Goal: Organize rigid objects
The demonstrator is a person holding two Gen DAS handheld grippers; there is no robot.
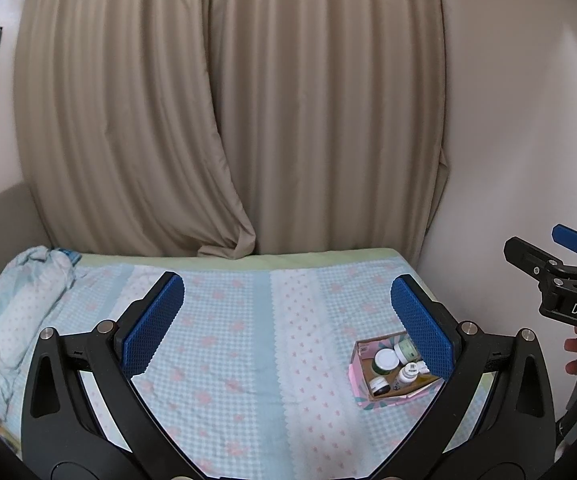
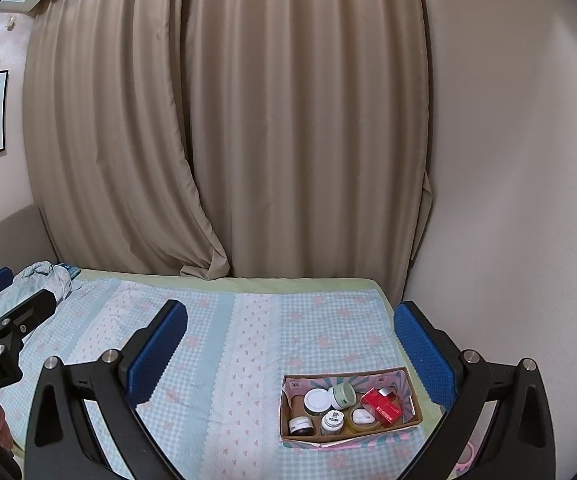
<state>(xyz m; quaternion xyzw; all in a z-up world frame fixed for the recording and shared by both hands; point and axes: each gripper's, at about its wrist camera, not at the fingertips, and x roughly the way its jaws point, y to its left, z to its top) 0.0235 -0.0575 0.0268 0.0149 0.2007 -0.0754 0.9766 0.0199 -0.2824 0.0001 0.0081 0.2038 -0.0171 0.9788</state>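
Note:
A small open cardboard box [image 2: 410,390] with a pink patterned outside sits on the bed near its right edge. It holds white-lidded jars [image 2: 317,399], a pale green jar [image 2: 342,395], a small bottle [image 2: 331,420], a white case [image 2: 362,415] and a red packet [image 2: 382,406]. The box also shows in the left wrist view [image 1: 362,346], partly behind a finger. My right gripper [image 2: 290,330] is open and empty, above and behind the box. My left gripper [image 1: 288,304] is open and empty, over the middle of the bed.
The bed has a blue and pink checked sheet [image 2: 228,360]. A crumpled blanket [image 1: 20,300] lies at its far left. Beige curtains [image 1: 228,100] hang behind the bed. A wall [image 2: 508,200] runs along the right side.

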